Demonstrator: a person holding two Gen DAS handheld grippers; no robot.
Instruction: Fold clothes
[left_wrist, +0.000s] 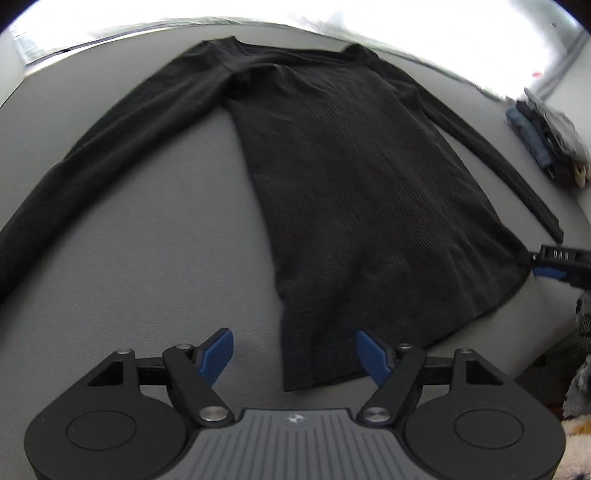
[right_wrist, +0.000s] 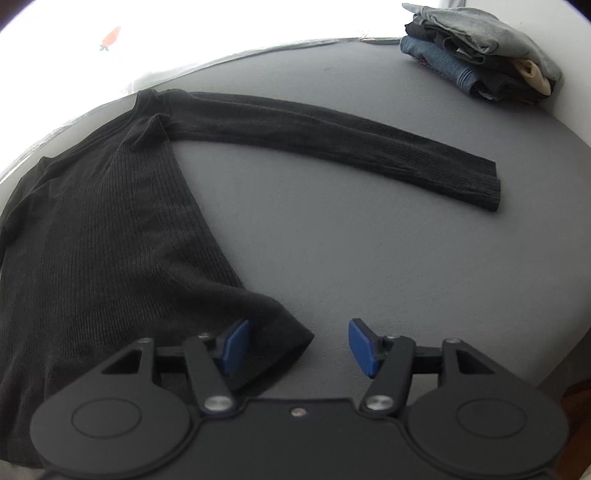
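- grey table top (right_wrist: 369, 258), matte, plain, fills most of both views
- pile of folded garments (right_wrist: 480, 51) at far right corner of the table; grey piece on top, dark ones under, blue one low on the left side, cream bit poking out at the right end
- same pile in left wrist view (left_wrist: 546, 136), blurred, near right edge
- bright window area (right_wrist: 184, 37) behind the far table edge, washed out; small red-orange mark (right_wrist: 110, 37) on it, can't tell what
- fuzzy grey-white fabric (left_wrist: 583, 354) at right edge, off the table, left wrist view only
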